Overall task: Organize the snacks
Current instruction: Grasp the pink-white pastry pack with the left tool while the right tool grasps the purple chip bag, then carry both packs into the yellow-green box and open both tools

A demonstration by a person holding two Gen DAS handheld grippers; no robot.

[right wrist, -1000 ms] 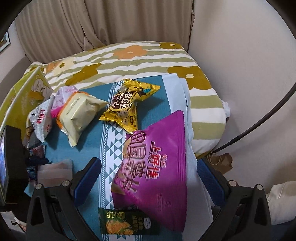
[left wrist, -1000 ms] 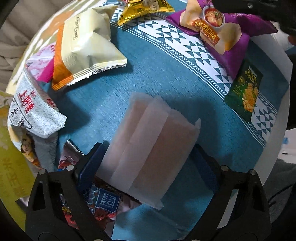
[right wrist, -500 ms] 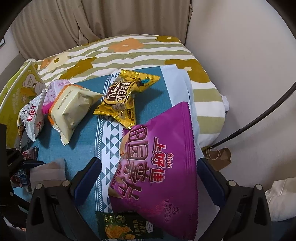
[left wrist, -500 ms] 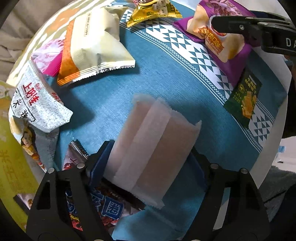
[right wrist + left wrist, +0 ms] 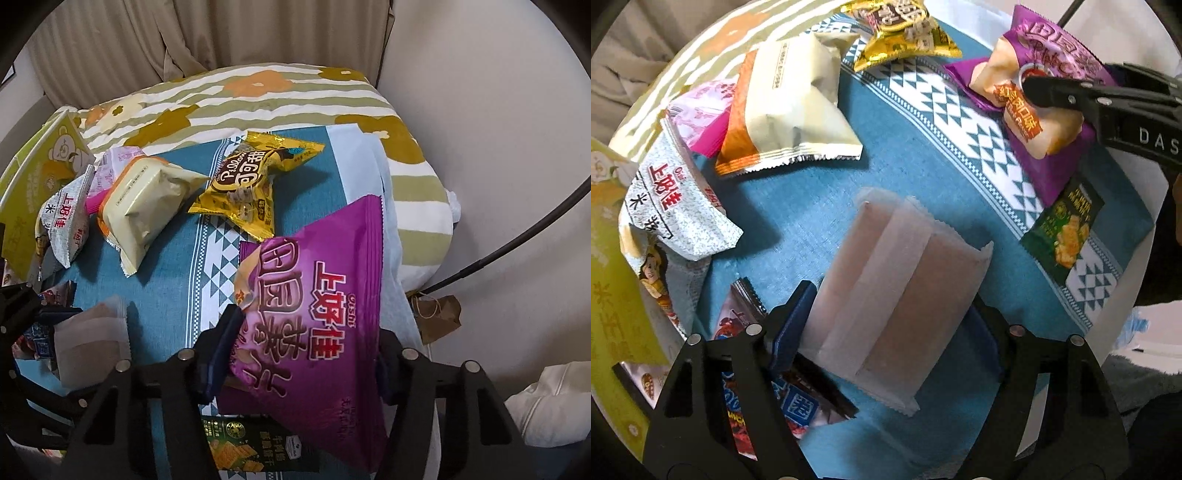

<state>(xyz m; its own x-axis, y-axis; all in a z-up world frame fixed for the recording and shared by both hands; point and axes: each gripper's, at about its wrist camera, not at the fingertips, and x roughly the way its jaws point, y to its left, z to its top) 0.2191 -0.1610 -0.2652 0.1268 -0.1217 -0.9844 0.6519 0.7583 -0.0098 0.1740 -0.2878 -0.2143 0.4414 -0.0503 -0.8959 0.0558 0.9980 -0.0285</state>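
The right gripper (image 5: 306, 354) has just been closing and is clamped on the purple chip bag (image 5: 325, 314) – its long axis runs away from the camera; the pale frosted packet (image 5: 897, 291) is pinched by the left gripper (image 5: 894, 328) on the teal cloth (image 5: 798, 192)

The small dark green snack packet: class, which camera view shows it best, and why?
The left wrist view. There the dark green packet lies flat and whole on the blue cloth, below the purple bag. In the right wrist view the packet sits at the bottom edge, partly hidden behind the purple bag and the gripper frame.
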